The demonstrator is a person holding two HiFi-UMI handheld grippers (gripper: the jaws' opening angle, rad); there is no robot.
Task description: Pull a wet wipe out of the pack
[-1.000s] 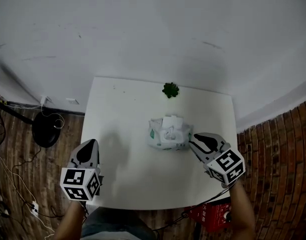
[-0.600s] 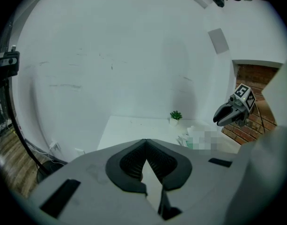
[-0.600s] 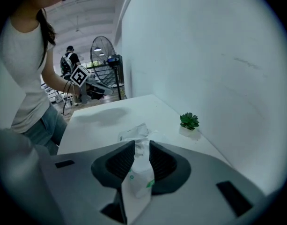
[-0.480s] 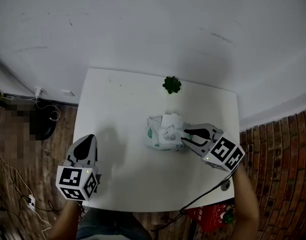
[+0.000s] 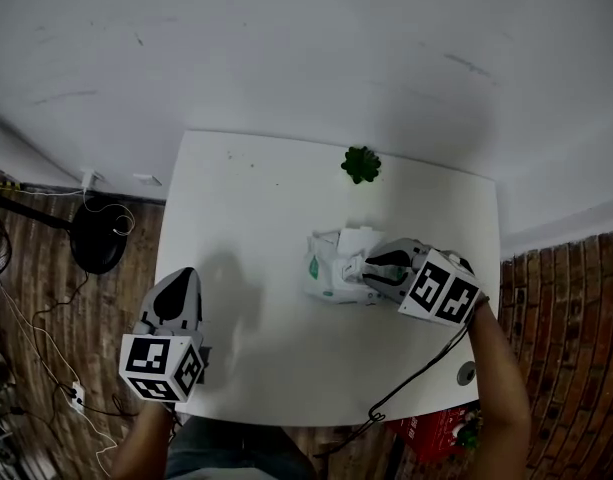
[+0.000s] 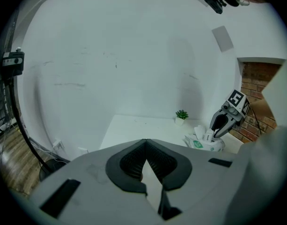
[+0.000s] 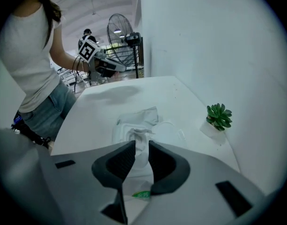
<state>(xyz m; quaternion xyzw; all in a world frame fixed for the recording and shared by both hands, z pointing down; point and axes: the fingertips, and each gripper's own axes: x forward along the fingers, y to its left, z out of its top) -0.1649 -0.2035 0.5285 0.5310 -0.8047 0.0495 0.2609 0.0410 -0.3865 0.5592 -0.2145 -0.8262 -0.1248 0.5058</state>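
The wet wipe (image 7: 136,135) is a thin, damp, white sheet. It looks limp and light and would likely tear if snatched. The place to take it is the crumpled tuft poking up through the opening, pinched low near its root so that the grip has several folds to bite on. The pull should probably go straight up. Because the pack is light, it may lift along with the sheet unless something holds it down.

The soft white plastic pack (image 5: 331,273) has a green label on its side and a slack, wrinkled skin. It lies on the white tabletop (image 5: 246,218), right of centre. Its white flip lid (image 5: 358,240) is thrown open toward the wall, and the tuft stands at the opening.

The right tongs (image 7: 138,146) hang directly over that opening, spread a little, with the tuft rising just past the tips into the narrow gap. By the look of it the pads have not yet closed on it. The left tongs (image 6: 144,142) are pressed together on nothing and are held well apart from the pack, near the tabletop's front left corner. A small green potted plant (image 5: 361,164) stands near the far edge.
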